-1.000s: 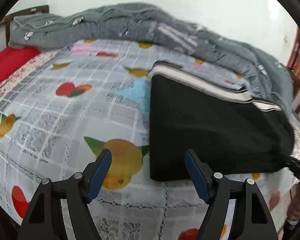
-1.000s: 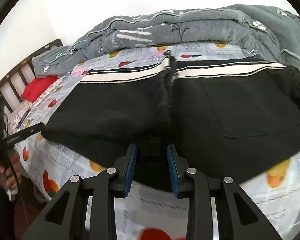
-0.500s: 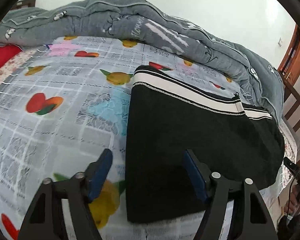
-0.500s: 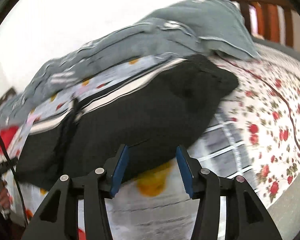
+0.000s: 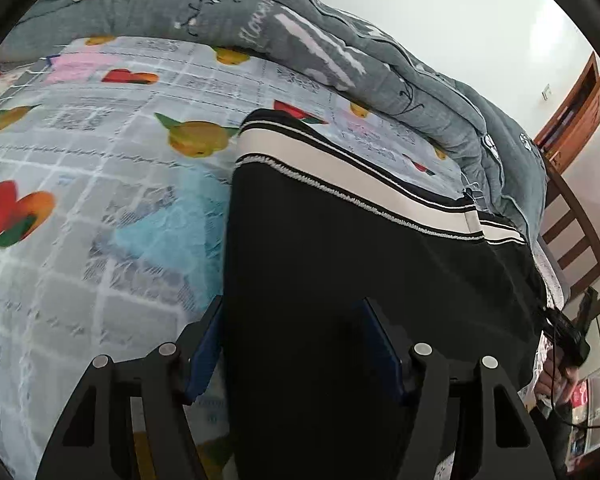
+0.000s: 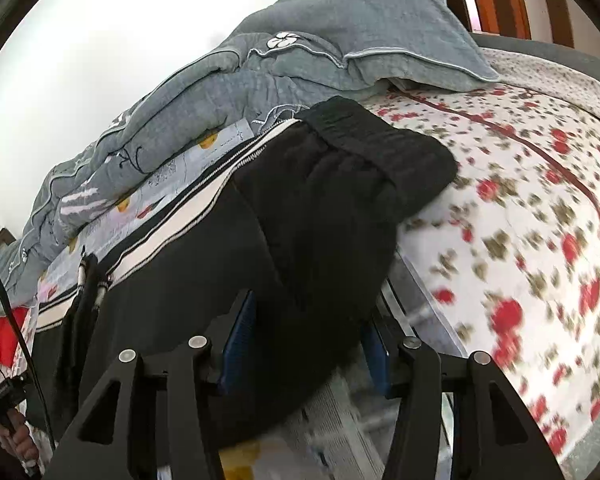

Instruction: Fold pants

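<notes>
Black pants (image 5: pixel 359 240) with a white side stripe lie folded on the fruit-print bed sheet (image 5: pixel 100 200). My left gripper (image 5: pixel 296 344) is open, low over the near left corner of the pants, one finger off the left edge and one over the cloth. In the right wrist view the pants (image 6: pixel 300 208) show their elastic waistband at the far right. My right gripper (image 6: pixel 303 344) is open, with the near waist-end edge of the pants between its fingers.
A grey quilt (image 5: pixel 300 40) is heaped along the far side of the bed and shows in the right view (image 6: pixel 280 72). A red-flower sheet (image 6: pixel 519 220) covers the right end. A wooden bed frame (image 5: pixel 571 220) stands at right.
Both grippers moved forward and down onto the pants: the left to the near left corner, the right rightward to the waistband end. The right jaws opened wider.
</notes>
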Demonstrator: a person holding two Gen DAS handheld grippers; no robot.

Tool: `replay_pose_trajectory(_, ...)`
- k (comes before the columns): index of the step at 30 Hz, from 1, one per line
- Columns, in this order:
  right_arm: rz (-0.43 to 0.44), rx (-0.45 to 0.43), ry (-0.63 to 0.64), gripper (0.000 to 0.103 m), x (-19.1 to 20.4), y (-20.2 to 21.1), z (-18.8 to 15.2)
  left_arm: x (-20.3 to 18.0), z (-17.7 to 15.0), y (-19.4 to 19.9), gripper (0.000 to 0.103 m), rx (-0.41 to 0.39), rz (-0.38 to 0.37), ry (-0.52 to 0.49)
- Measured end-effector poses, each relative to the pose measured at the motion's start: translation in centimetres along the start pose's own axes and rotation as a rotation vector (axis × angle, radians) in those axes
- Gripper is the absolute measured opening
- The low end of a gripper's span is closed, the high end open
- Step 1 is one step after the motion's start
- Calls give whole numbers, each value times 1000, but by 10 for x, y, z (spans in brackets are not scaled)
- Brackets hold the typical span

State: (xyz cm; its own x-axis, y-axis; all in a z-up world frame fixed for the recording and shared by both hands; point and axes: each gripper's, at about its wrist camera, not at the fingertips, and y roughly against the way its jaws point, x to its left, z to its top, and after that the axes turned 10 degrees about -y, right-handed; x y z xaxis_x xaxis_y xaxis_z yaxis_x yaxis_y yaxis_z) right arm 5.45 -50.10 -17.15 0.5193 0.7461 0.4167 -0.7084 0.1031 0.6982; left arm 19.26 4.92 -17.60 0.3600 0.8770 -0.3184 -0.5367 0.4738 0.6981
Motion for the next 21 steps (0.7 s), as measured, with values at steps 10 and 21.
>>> replay_pose_trajectory(10,-110,-82,55,13,30,-6,26,14,13,-1,15,28,-19,77)
replay_pose_trajectory(21,-22,-294,370,11,196,64,31,29,31,46,11,-144,-23,83)
